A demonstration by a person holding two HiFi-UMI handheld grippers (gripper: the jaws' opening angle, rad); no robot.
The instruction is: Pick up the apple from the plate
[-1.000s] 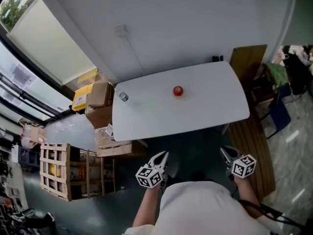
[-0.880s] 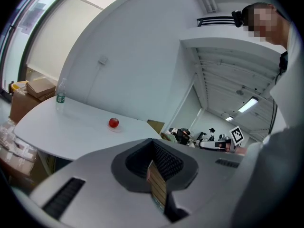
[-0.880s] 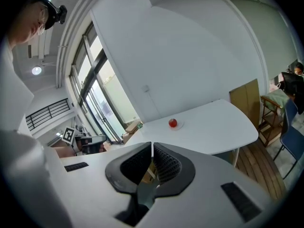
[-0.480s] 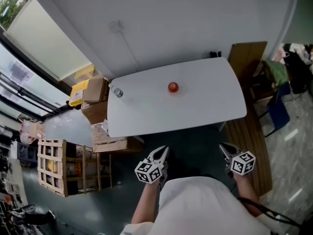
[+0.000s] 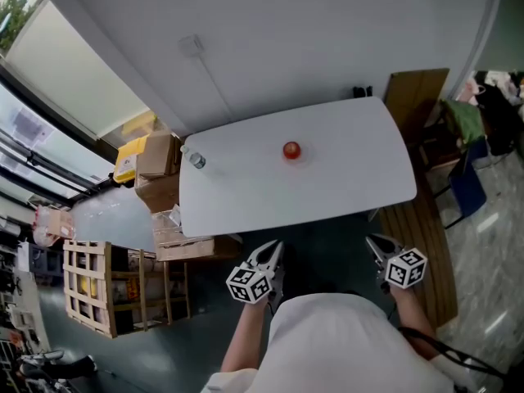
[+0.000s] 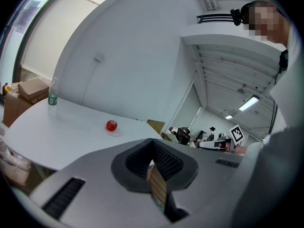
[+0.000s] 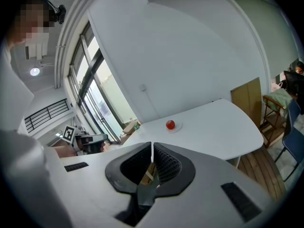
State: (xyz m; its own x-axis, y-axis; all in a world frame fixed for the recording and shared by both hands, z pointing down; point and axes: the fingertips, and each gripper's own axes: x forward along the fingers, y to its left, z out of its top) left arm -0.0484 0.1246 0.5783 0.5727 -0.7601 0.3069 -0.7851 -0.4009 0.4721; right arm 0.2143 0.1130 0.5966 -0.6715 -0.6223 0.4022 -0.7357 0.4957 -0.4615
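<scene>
A red apple [image 5: 291, 150] rests on a small clear plate [image 5: 295, 160] near the far middle of the white table [image 5: 344, 178]. Both grippers hang off the table's near edge, well short of the apple. My left gripper [image 5: 269, 255] is shut and empty, and my right gripper [image 5: 376, 245] is also shut and empty. In the left gripper view the apple [image 6: 111, 125] lies far ahead, left of the closed jaws [image 6: 152, 141]. In the right gripper view the apple [image 7: 170, 124] sits ahead, slightly right of the closed jaws [image 7: 152, 146].
A small water bottle [image 5: 196, 160] stands at the table's far left corner. Cardboard boxes [image 5: 160, 170] and a wooden crate [image 5: 98, 285] crowd the floor left of the table. A wooden board [image 5: 413, 97] and chairs with clothes [image 5: 471, 137] stand to the right.
Both grippers have edged a little toward the table's near edge. Their jaws have stayed shut, and the apple has not moved.
</scene>
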